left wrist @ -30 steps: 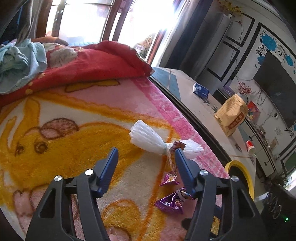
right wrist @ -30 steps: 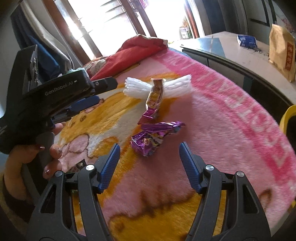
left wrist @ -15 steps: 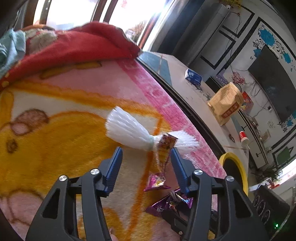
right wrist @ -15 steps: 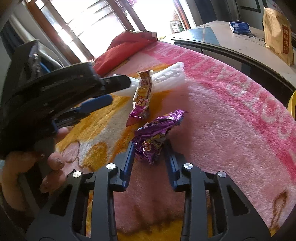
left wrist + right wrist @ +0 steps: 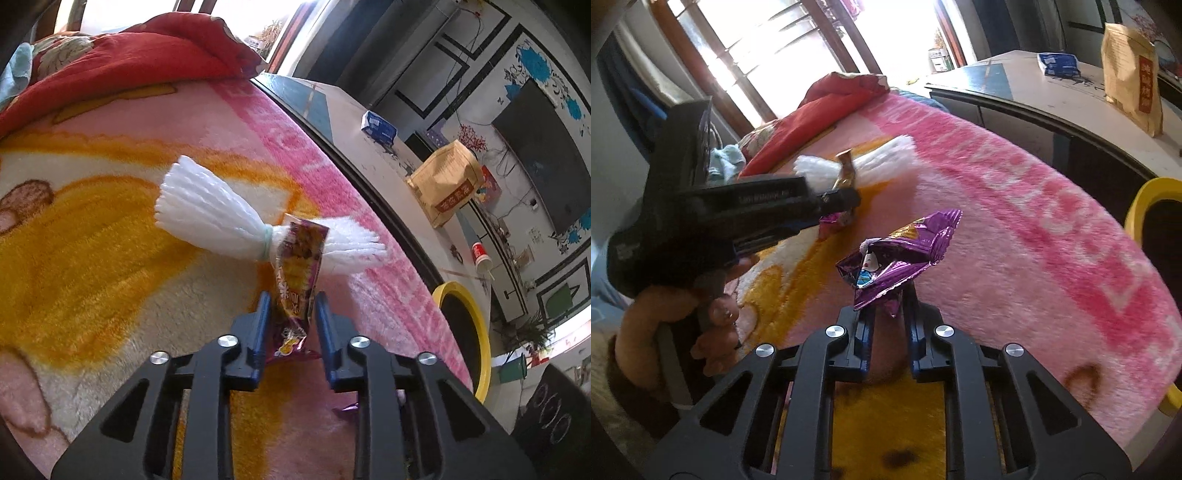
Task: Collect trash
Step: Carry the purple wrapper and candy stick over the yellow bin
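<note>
Trash on the blanket (image 5: 110,258): our left gripper (image 5: 291,314) is closing on the upright snack wrapper (image 5: 301,258) lying against the white foam net (image 5: 207,218), while our right gripper (image 5: 886,314) pinches the purple wrapper (image 5: 897,254), presumably both bound for the yellow-rimmed bin (image 5: 476,339) right of the bed.

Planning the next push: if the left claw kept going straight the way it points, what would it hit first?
Most likely the white foam net, just past the snack wrapper between the closing left claw; depth is unclear, so the blanket might come first.
</note>
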`<state>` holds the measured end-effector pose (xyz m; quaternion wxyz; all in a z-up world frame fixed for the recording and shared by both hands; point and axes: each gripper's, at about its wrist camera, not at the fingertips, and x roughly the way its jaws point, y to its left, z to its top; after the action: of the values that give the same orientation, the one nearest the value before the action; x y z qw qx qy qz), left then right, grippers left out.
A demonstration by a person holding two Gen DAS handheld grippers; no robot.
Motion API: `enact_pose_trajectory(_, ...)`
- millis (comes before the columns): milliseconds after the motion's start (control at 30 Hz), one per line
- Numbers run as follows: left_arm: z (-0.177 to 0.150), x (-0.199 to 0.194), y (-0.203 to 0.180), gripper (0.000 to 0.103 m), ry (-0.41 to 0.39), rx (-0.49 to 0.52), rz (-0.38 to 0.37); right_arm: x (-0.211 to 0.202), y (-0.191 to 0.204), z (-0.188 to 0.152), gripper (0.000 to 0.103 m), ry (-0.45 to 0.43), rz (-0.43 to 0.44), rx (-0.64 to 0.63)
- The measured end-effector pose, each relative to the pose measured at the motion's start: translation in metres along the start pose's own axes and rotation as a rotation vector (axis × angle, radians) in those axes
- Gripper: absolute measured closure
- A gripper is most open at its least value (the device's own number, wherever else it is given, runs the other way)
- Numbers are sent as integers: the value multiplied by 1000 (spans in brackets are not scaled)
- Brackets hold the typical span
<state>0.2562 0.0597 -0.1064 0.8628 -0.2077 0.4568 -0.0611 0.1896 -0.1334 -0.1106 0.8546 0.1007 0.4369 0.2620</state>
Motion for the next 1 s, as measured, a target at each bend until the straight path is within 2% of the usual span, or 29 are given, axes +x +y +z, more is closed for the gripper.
enact_pose_trajectory(333,-15,-17,-17,83,-37,40,-8,-29,-28,3,94,-41,-34,37)
enact_pose_trajectory(667,-26,-39,-42,83,-66,87,-50,-51,-47,5,94,-67,-58,50)
enact_pose_trajectory(1000,-33,-44,-65,83,-72,137,-83,-74,-73,5,94,-89,-109,78)
